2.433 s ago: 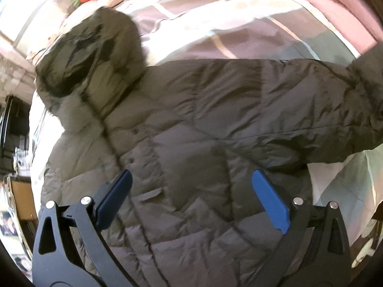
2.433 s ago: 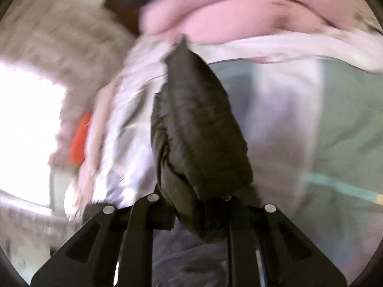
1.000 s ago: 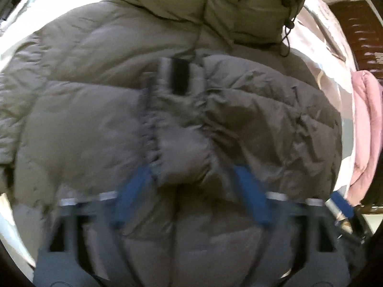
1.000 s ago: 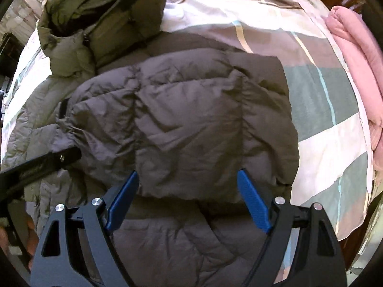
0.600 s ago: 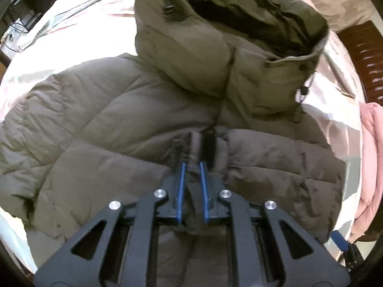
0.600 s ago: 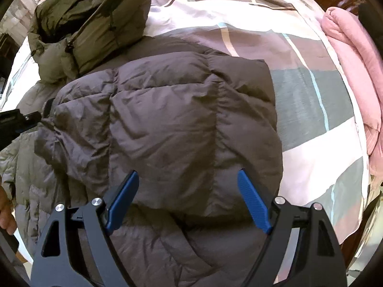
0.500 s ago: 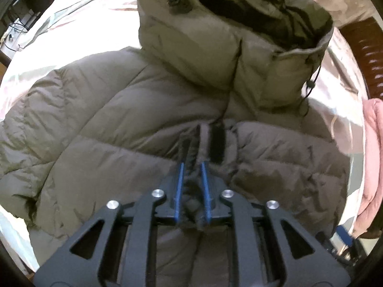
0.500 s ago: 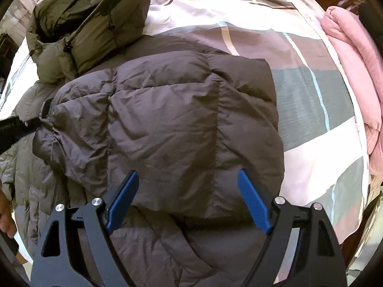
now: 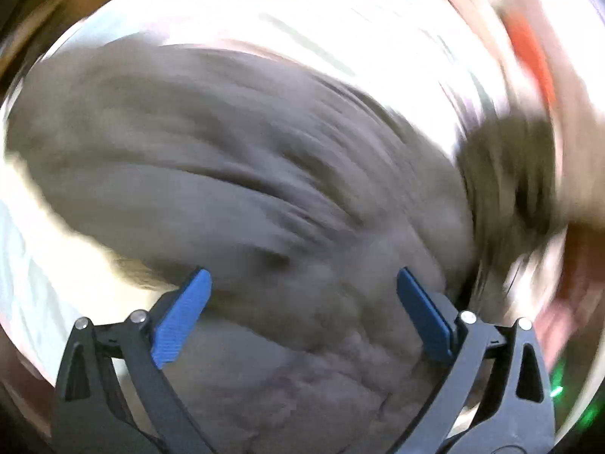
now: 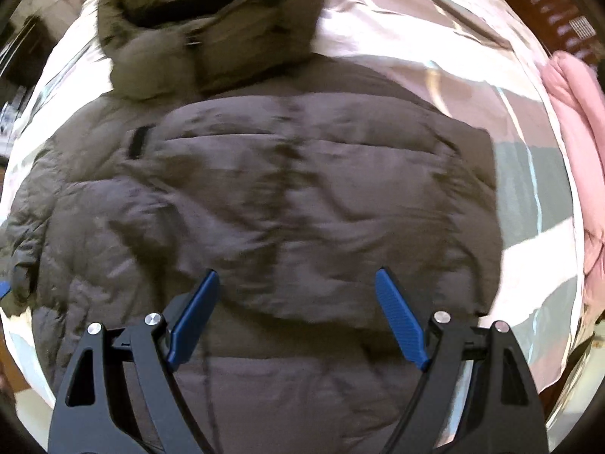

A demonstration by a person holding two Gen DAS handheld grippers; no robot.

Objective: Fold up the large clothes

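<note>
A large olive-grey puffer jacket (image 10: 295, 196) lies spread on the bed, its hood (image 10: 211, 19) at the top of the right wrist view. One sleeve is folded across its chest, the black cuff tab (image 10: 138, 142) near the middle-left. My right gripper (image 10: 297, 283) hovers above the jacket's body, open, nothing between its blue pads. The left wrist view is heavily blurred; the jacket (image 9: 245, 189) fills it, with the hood (image 9: 506, 174) at the right. My left gripper (image 9: 300, 283) is over the jacket with its jaws opening wide and no cloth pinched.
The bed wears a striped quilt (image 10: 529, 196) in white, grey and mauve. A pink folded blanket (image 10: 578, 121) lies along the right side. An orange object (image 9: 529, 53) shows blurred at the upper right of the left wrist view. Dark furniture (image 10: 19, 49) stands past the left bedside.
My left gripper let go of the sleeve cuff it was pinching, opened wide and swung fast to the left side of the jacket. My right gripper shifted over the jacket's middle, still open.
</note>
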